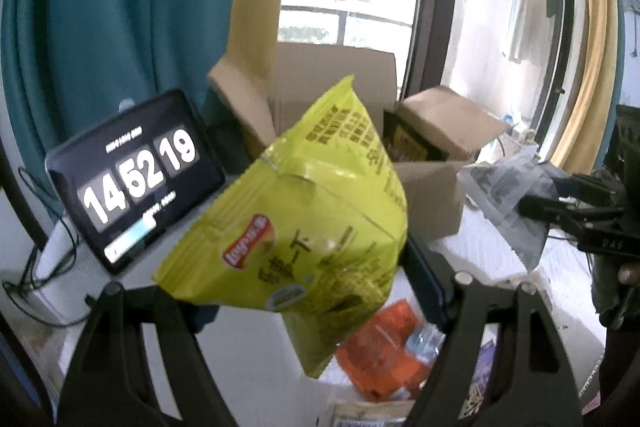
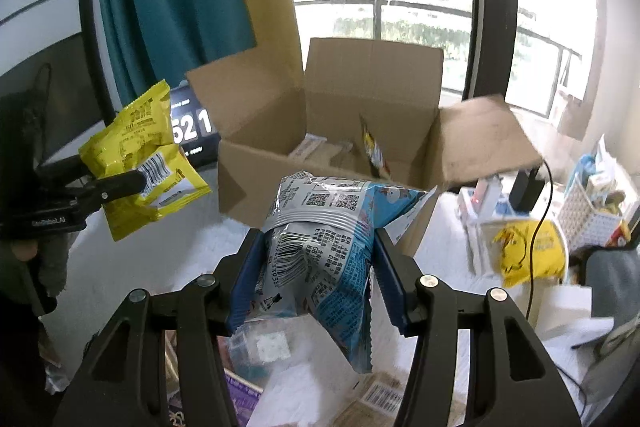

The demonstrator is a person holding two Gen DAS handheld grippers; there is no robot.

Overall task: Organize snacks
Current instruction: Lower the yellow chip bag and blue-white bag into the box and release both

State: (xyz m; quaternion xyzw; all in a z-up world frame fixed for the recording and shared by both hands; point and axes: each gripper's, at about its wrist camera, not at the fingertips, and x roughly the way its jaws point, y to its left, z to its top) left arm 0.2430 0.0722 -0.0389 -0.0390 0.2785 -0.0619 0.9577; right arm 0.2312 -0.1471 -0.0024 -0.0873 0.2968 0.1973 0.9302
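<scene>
Right wrist view had the right hand-held gripper clamped on the blue snack bag short of the open cardboard box, the left hand-held gripper pinching the yellow chip bag: best carry both clear over the rim before letting go.

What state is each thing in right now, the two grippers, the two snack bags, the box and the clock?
Left gripper: shut on the yellow chip bag.
Right gripper: shut on the blue snack bag.
Yellow chip bag: held off the table, sealed.
Blue snack bag: held off the table, sealed.
Cardboard box: flaps open, items inside.
Clock: switched on.
</scene>
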